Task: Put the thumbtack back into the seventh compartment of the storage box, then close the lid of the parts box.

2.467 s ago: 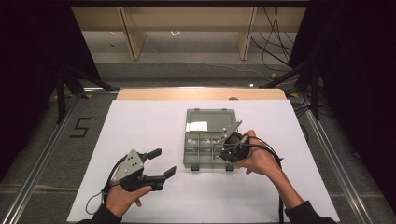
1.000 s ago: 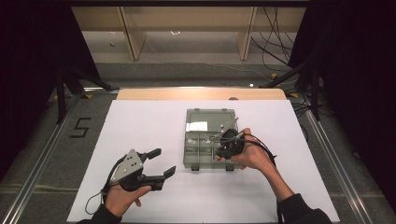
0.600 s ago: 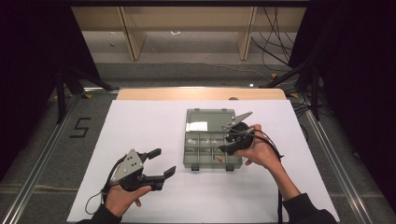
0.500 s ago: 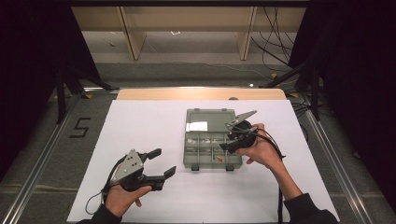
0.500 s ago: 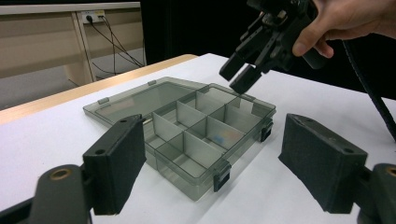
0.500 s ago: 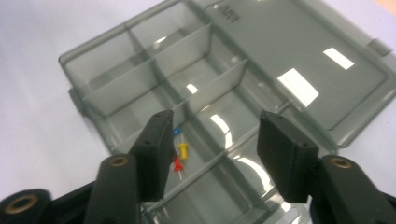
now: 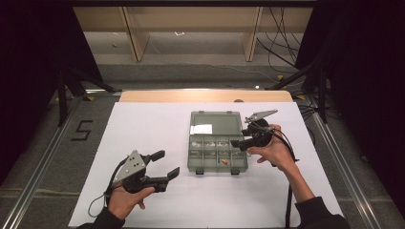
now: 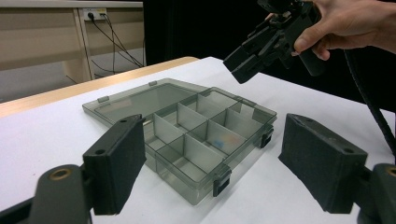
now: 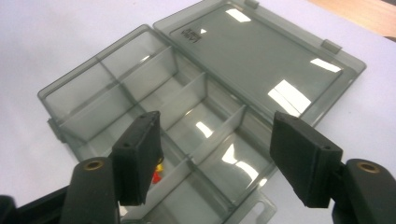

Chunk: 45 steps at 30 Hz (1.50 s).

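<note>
1. A smoke-grey compartment box (image 7: 217, 147) lies open mid-desk on the white sheet (image 7: 157, 124), its lid (image 7: 215, 122) folded flat toward the far edge.
2. The right tongs (image 7: 239, 142) hover over the box's right rim, jaws just opened and released, nothing between them; a small red and yellow piece (image 9: 158, 173) sits in a compartment below.
3. The left tongs (image 7: 166, 164) rest low near the desk's front edge, jaws spread and empty, well apart from the box, with bare sheet between.
</note>
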Tool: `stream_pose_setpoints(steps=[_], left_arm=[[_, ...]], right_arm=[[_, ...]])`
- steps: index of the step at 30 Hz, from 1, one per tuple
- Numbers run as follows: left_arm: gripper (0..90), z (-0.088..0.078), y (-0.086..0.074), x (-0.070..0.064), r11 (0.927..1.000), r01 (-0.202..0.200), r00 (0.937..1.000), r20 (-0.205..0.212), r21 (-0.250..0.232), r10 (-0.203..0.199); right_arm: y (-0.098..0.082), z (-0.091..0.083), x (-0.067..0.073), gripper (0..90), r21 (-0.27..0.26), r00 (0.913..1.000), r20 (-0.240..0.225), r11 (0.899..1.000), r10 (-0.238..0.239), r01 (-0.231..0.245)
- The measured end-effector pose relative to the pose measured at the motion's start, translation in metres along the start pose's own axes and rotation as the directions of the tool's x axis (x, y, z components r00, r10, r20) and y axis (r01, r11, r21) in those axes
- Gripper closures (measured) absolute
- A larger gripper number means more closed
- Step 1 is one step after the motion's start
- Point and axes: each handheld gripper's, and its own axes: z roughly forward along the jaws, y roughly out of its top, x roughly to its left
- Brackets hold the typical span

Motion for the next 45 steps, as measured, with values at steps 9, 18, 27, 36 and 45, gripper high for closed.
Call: stream_pose_setpoints(steps=[9, 18, 27, 36, 45], left_arm=[[21.2, 0.009, 0.001, 0.002, 0.9987, 0.049, 0.9988, 0.005, 0.014, -0.05], [21.5, 0.02, 0.004, 0.007, 0.9984, 0.034, 0.9993, -0.017, 0.046, -0.033], [24.2, 0.036, 0.006, 0.013, 0.9929, 0.066, 0.9973, -0.039, 0.098, -0.063], [24.7, 0.055, 0.005, 0.016, 0.9822, 0.09, 0.9953, -0.049, 0.165, -0.083], [29.5, 0.073, -0.001, 0.025, 0.9589, 0.151, 0.988, -0.066, 0.24, -0.139]], right_arm=[[-0.005, -0.004, -0.015, 30.5, -0.07, 0.9952, -0.038, 0.993, 0.09, -0.093], [-0.01, 0.0, -0.027, 27.9, -0.101, 0.9925, -0.021, 0.987, 0.12, -0.122], [-0.014, 0.003, -0.034, 26.3, -0.111, 0.9901, -0.006, 0.984, 0.141, -0.14], [-0.015, 0.002, -0.037, 26.4, -0.114, 0.9891, 0.013, 0.983, 0.147, -0.144], [-0.012, 0.007, -0.047, 26.8, -0.104, 0.9822, -0.003, 0.977, 0.188, -0.187]])
